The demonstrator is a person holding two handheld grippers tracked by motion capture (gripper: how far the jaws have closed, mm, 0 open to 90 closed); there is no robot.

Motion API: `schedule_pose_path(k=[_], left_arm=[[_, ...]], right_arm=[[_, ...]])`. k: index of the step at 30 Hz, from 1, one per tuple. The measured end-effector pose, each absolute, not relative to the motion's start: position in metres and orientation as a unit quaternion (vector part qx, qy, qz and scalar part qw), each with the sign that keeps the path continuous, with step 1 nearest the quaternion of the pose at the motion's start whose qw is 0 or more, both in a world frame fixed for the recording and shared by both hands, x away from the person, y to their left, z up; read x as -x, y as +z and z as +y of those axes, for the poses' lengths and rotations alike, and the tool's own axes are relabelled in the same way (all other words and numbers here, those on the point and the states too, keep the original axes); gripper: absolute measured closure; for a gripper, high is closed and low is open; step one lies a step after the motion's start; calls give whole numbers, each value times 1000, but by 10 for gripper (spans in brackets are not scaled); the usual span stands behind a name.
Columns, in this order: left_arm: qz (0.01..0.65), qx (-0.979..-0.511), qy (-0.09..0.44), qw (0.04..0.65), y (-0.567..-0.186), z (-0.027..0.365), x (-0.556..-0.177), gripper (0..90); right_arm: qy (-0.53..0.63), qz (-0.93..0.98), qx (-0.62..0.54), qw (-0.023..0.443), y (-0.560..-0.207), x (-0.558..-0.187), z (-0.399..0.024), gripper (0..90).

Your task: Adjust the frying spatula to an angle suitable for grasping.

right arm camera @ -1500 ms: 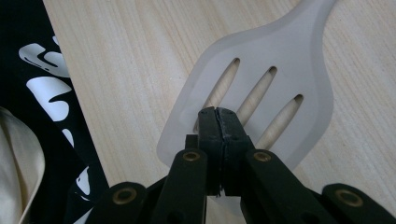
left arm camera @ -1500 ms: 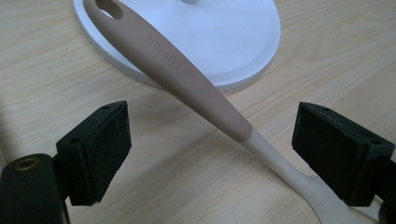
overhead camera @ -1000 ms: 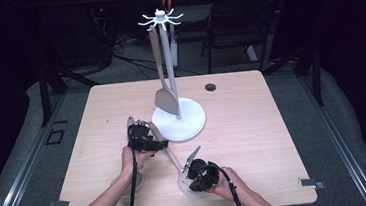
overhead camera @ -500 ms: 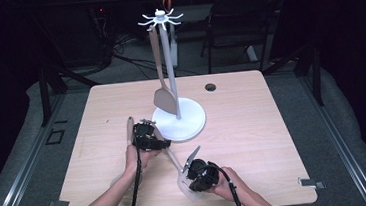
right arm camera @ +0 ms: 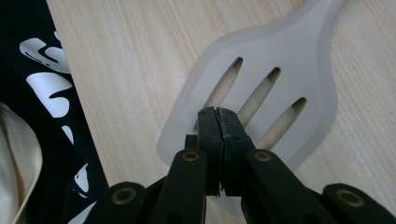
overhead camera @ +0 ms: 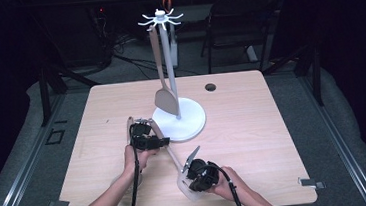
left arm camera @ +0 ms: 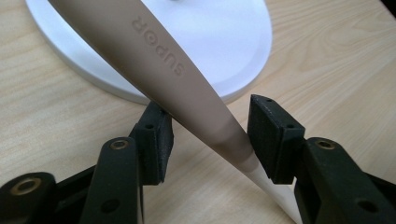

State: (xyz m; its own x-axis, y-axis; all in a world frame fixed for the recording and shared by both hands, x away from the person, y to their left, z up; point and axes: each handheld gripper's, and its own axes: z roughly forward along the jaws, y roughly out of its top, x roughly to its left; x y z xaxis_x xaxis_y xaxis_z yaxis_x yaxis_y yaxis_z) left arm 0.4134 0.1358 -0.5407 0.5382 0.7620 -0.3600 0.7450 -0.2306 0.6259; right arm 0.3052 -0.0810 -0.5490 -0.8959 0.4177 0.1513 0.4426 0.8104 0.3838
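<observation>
A slotted spatula lies flat on the wooden table, its tan handle pointing at the white rack base. Its pale slotted head is near the front edge. My left gripper straddles the handle. Its jaws have just been closing, with the handle between the pads, which are close against it without clamping. My right gripper is shut, its tips over the edge of the spatula head. A second tan spatula hangs from the rack.
The white utensil rack stands mid-table on its round base, with hooks at the top. A small dark hole sits at the back of the table. A dark chair stands behind. The floor beyond the table edges is dark.
The left gripper has shifted slightly beside the rack base and its jaws look narrower around the handle. The right hand and the spatula head have stayed put.
</observation>
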Motion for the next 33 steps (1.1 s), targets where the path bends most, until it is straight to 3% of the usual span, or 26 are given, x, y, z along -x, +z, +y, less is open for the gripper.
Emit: schedule_pose_path(k=[10,14,17,19,25,33], left_arm=[[464,-771,7,436,-527,144,-399,578],[454,-770,12,448,-521,145,-394,592],[446,-771,19,455,-518,145,-390,604],[443,-769,19,460,-517,145,-389,608],[436,-766,24,472,-512,144,-383,623],[425,-759,30,493,-503,142,-373,648]], right_arm=[[-212,-949,231,45,-546,-306,-81,883],[-212,-949,230,46,-544,-305,-81,834],[-247,-941,230,9,-536,-303,-83,807],[-270,-933,237,-21,-528,-303,-84,745],[-304,-903,298,-57,-529,-311,-86,618],[-351,-878,316,-80,-525,-312,-82,612]])
